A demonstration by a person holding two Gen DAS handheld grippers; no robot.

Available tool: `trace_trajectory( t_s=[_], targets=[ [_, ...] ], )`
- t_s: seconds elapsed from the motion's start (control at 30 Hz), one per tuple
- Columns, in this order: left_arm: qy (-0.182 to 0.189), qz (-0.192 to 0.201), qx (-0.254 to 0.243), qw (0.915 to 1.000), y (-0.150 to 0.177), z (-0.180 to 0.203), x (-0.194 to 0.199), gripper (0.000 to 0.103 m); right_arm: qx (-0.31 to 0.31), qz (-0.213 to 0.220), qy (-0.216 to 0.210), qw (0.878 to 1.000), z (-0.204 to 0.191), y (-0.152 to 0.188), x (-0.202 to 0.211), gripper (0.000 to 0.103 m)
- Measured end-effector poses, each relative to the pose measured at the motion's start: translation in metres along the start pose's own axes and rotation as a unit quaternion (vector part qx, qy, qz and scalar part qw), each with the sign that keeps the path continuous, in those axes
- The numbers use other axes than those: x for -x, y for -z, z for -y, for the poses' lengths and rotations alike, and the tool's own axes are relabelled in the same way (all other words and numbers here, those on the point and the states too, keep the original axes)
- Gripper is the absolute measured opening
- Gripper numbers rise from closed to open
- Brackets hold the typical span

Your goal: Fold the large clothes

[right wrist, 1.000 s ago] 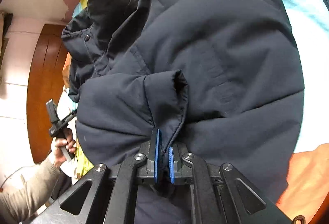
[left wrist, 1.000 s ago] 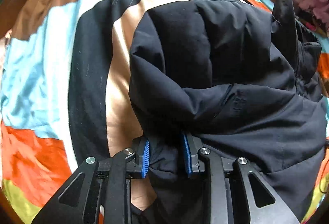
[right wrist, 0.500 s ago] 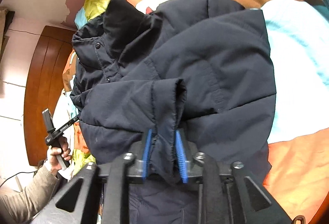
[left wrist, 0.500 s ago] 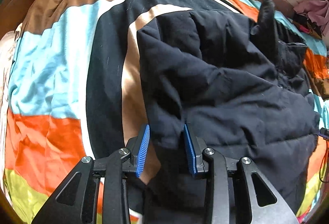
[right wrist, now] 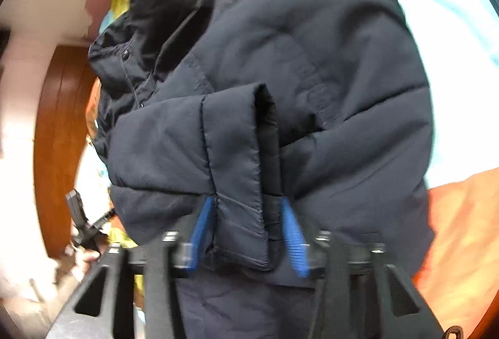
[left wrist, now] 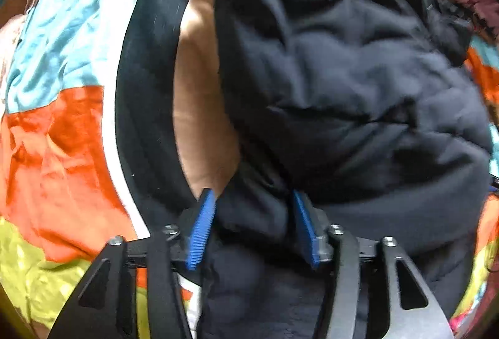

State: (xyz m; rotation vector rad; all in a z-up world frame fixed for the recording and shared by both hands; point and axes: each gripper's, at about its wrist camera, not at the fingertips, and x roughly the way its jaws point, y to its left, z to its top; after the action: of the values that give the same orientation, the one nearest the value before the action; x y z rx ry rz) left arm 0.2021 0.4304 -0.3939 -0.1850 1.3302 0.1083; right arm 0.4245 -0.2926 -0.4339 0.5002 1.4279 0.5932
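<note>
Both claws point down at a dark padded jacket [left wrist: 343, 74] lying on a bedspread [left wrist: 62, 136]. Left claw [left wrist: 254, 226]: its jaws are opening, ribbed blue pads [left wrist: 201, 230] standing wide, with a bunched fold of the jacket's hem between them; the cloth lies against the pads, but a true pinch cannot be told. Right claw [right wrist: 246, 236]: its jaws are closing around a sleeve cuff [right wrist: 240, 183], the blue pads [right wrist: 293, 239] set just beside the cuff's stitched edges, and whether they press on it cannot be told through the blur. The jacket [right wrist: 312, 58] is matte navy, puffy and quilted in broad soft panels, with its collar [right wrist: 149, 27] crumpled at the far end and small snaps along the placket. The cuff is a flat tube with a dark open mouth. The bedspread is glossy and smooth, in curved bands of orange, pale blue, black, tan, white and yellow-green. Beyond it stand a curved wooden headboard [right wrist: 59, 136] and a peeling pink wall [right wrist: 46, 11].
</note>
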Motion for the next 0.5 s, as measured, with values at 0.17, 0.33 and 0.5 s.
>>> trace_trajectory(
  t_s=[0.17, 0.33, 0.5],
  targets=[
    [-0.022, 0.009, -0.012, 0.9996, 0.018, -0.012, 0.016, 0.056, 0.007, -0.001, 0.043, 0.999, 0.002, 0.009, 0.008, 0.016],
    [0.003, 0.008, -0.013, 0.9999, 0.038, -0.024, 0.043, 0.056, 0.040, 0.053, 0.081, 0.995, -0.018, 0.023, 0.043, 0.046],
    [0.042, 0.012, -0.045, 0.9980, 0.056, -0.037, 0.077, 0.056, 0.046, 0.051, 0.062, 0.996, -0.037, 0.026, 0.050, 0.057]
  ],
)
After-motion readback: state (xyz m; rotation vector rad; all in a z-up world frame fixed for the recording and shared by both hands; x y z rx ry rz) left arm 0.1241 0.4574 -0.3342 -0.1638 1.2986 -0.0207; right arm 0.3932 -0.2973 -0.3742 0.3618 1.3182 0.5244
